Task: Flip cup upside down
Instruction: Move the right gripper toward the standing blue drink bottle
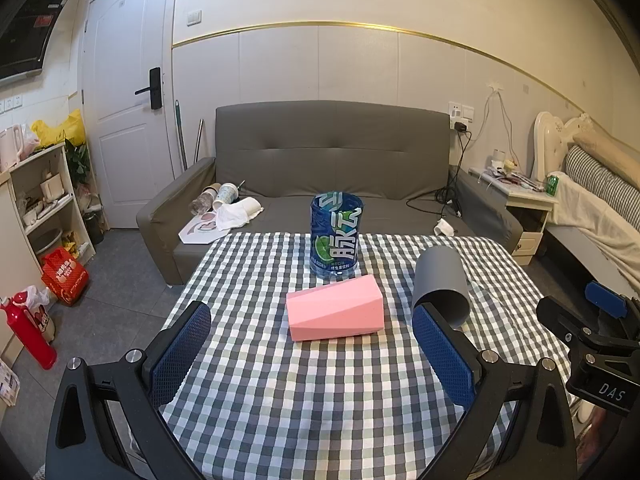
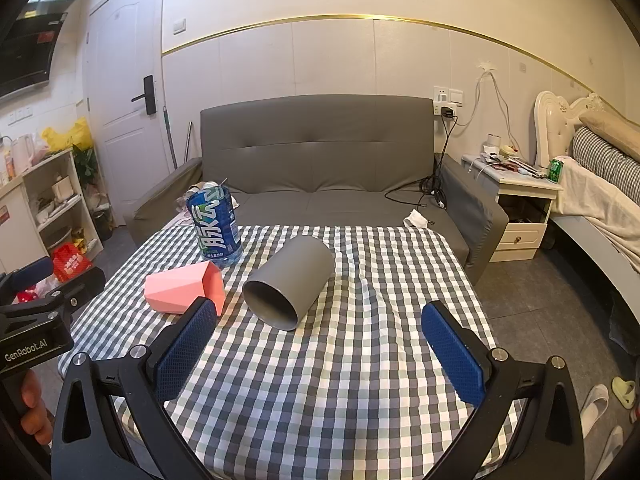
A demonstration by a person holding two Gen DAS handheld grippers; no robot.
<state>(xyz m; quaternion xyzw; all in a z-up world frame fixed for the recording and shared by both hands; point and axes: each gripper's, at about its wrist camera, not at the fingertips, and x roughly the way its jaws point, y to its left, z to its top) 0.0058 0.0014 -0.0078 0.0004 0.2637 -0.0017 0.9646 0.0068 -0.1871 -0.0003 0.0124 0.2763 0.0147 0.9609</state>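
We judge the grey cup (image 2: 289,282), lying sideways on the tabletop (image 2: 360,360), light, rigid, slick; grip mid-wall, both grippers' jaws released.

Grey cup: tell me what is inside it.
The grey cup lies on its side on the checked tablecloth, mouth toward the right gripper. The visible part of its inner wall looks bare; its bottom is in shadow, so the deepest part cannot be checked.
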